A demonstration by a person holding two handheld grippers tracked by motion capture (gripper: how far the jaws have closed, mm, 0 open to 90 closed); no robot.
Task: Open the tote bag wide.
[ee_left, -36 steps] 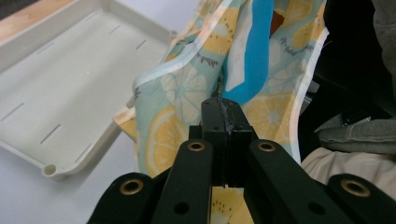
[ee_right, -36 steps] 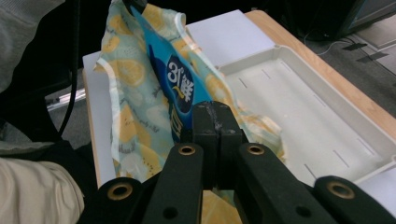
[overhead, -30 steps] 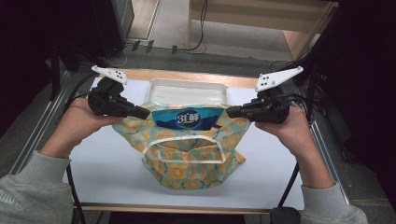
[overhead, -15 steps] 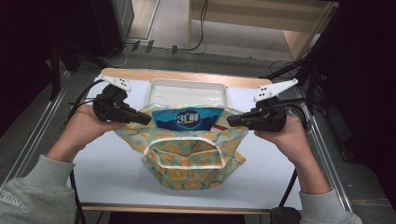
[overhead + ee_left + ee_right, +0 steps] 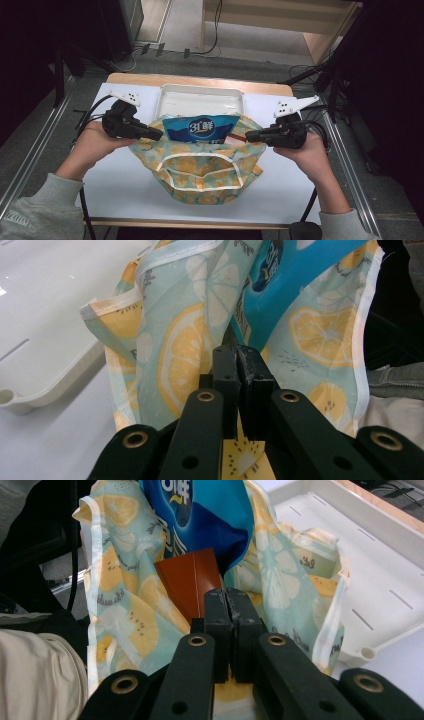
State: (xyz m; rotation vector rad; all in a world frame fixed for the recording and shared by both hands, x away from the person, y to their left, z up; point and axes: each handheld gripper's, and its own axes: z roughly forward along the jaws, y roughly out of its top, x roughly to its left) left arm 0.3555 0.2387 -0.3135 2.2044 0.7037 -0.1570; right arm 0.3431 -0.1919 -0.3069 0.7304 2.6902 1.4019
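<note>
in the high view the left gripper (image 5: 156, 134) and the right gripper (image 5: 251, 136) face each other across the table, each clamped on one side of the rim of a lemon-print cloth bag (image 5: 202, 175); the bag hangs between them with its mouth stretched wide, which looks to be the reason for a two-sided hold, since one grip alone would let the mouth sag shut; a blue snack packet (image 5: 200, 129) stands in the mouth midway between the two grippers, and a white tray (image 5: 200, 99) lies on the table just beyond the bag, on the far side from the person's hands; the body of the bag droops toward the person, onto the white table (image 5: 120, 180).

in the left gripper view the jaws stand pressed together on a fold of the bag (image 5: 180, 340), the cloth rising straight ahead of the jaws; the blue packet (image 5: 295, 275) sits beyond and to the right of the jaws, the tray (image 5: 45, 340) off to their left.

in the right gripper view the jaws are likewise closed, pinching the bag's (image 5: 125, 610) rim; a reddish-brown flat thing (image 5: 187, 580) stands just ahead of the jaws inside the bag, the blue packet (image 5: 200, 515) behind it, and the tray (image 5: 370, 565) lies to the right; what the brown thing is i cannot tell.
</note>
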